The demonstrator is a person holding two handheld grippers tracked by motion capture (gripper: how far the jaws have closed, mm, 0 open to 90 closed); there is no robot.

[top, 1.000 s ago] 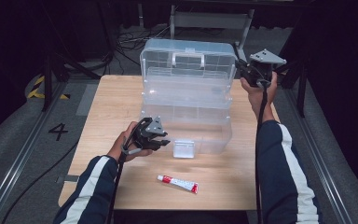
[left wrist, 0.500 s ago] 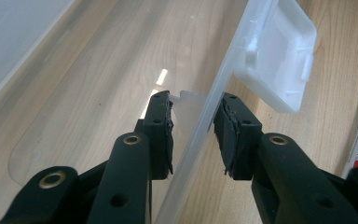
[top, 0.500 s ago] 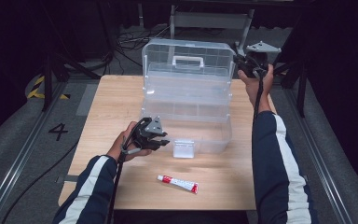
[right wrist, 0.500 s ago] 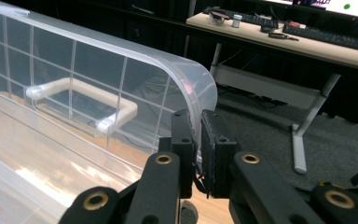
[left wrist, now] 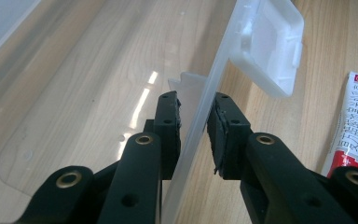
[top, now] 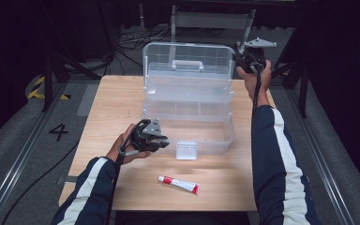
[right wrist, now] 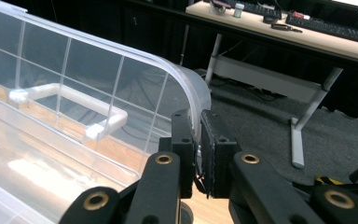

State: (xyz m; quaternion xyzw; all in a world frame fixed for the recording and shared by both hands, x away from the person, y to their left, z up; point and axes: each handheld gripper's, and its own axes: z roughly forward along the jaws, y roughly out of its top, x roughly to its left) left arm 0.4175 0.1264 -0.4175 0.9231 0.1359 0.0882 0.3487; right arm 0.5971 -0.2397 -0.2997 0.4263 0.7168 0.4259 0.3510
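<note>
My left gripper [left wrist: 193, 126] has its jaws astride the front wall of the clear plastic box [top: 201, 136], and they have just been closing; one pad [left wrist: 221, 130] looks to touch the wall, the other stands slightly off it, so I can't call it a firm clamp. My right gripper [right wrist: 196, 140] is clamped on the corner rim of the raised lid [top: 187, 70], holding it upright at the far side of the counter [top: 117, 93]. The box sits mid-counter. Its white latch [top: 186, 150] hangs at the front, and a red-and-white tube [top: 178, 184] lies on the wood nearer me.
</note>
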